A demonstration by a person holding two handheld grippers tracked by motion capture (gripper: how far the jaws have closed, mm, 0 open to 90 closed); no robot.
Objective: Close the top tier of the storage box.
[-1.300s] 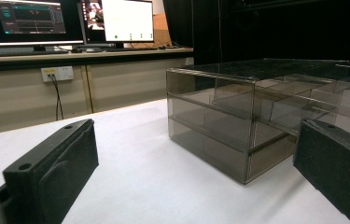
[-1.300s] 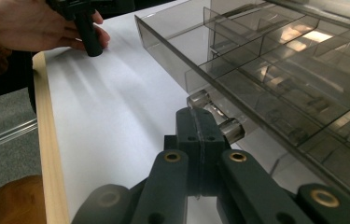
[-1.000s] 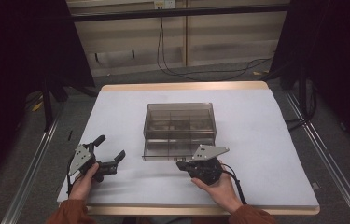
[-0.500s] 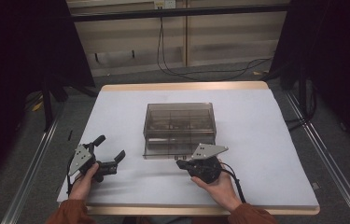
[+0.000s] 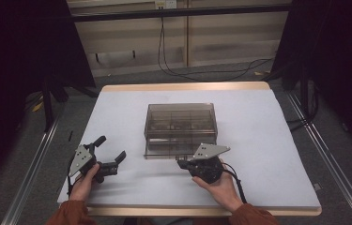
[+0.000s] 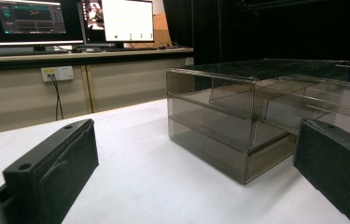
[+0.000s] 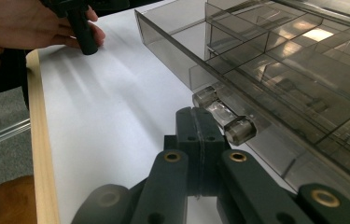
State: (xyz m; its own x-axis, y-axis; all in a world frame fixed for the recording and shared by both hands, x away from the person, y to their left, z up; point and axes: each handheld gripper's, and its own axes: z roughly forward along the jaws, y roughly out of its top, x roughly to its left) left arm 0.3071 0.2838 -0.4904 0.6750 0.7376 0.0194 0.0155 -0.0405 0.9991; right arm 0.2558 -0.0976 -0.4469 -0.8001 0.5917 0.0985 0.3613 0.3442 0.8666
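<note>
We stood the smoky clear drawer box (image 5: 180, 124) at the middle of the white table (image 5: 277, 154), its bottom drawer (image 5: 171, 151) drawn out a little toward the near edge. Our right gripper (image 5: 183, 163) sat just in front of that drawer with its jaws pressed together on nothing, their tip just beside the clear drawer handle (image 7: 223, 115) and slightly under it. Our left gripper (image 5: 110, 153) rested well to the left of the box, its jaws spread wide and empty. To do this step well, we judged that the closed tip had to hook squarely behind the handle's bar and travel straight toward us, low and level, so the light box would not slide or twist; the free left gripper could steady the box's left wall. The drawers were split into compartments; those we could see through the tinted plastic looked empty, though dark spots in the upper tier were too blurred to name.
</note>
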